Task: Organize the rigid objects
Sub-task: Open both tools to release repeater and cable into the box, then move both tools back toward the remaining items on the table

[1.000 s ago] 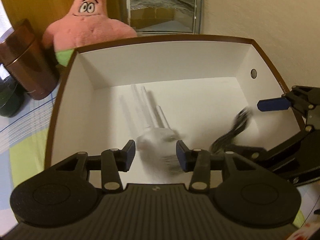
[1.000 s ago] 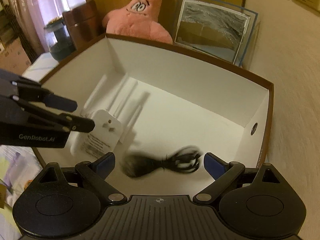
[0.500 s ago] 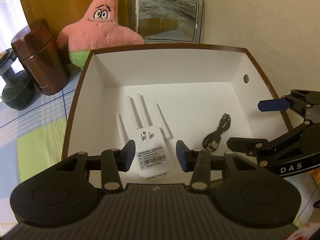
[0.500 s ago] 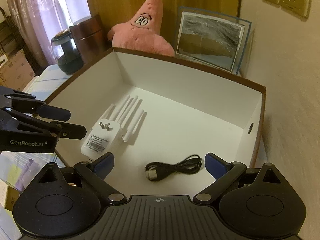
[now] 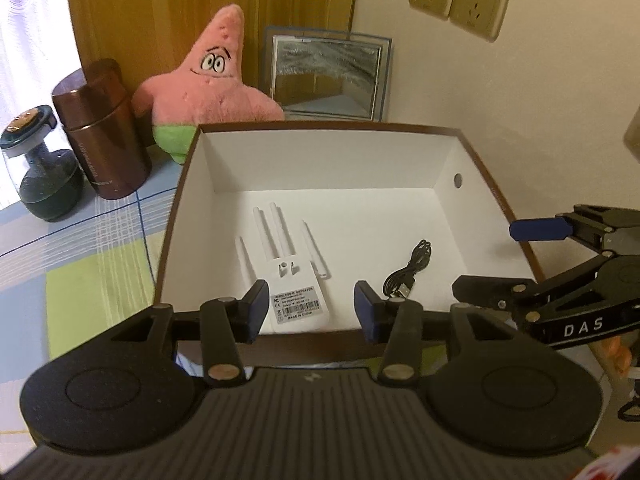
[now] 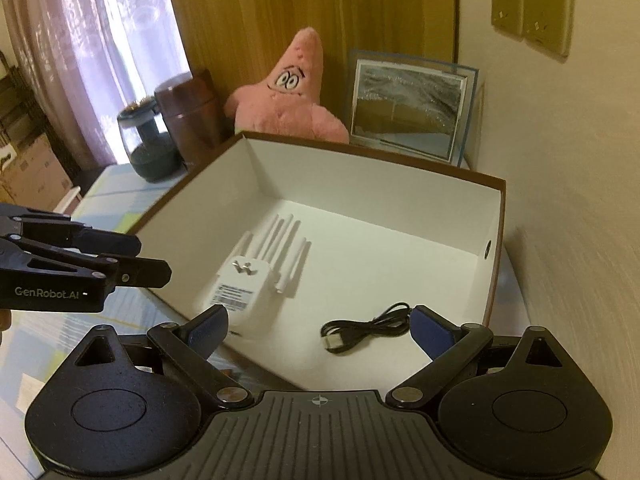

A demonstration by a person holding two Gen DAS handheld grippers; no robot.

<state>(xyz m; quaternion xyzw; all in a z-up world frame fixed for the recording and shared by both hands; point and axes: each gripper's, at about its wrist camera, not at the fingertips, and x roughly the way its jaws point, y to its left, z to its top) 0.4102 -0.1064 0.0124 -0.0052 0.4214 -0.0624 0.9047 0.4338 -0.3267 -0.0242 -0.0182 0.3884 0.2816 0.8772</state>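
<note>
The box (image 5: 182, 184), white inside with a brown rim, fills the middle of both views. The left gripper (image 5: 308, 310) sits at bottom centre of its view; its jaws have just been opening and hold nothing. The right gripper (image 6: 318, 330), bottom centre of its own view, is spread wide and empty. On the box floor the repeater (image 5: 296, 296) lies left of centre, antennas pointing away, and the cable (image 5: 408, 270) lies apart to its right.
</note>
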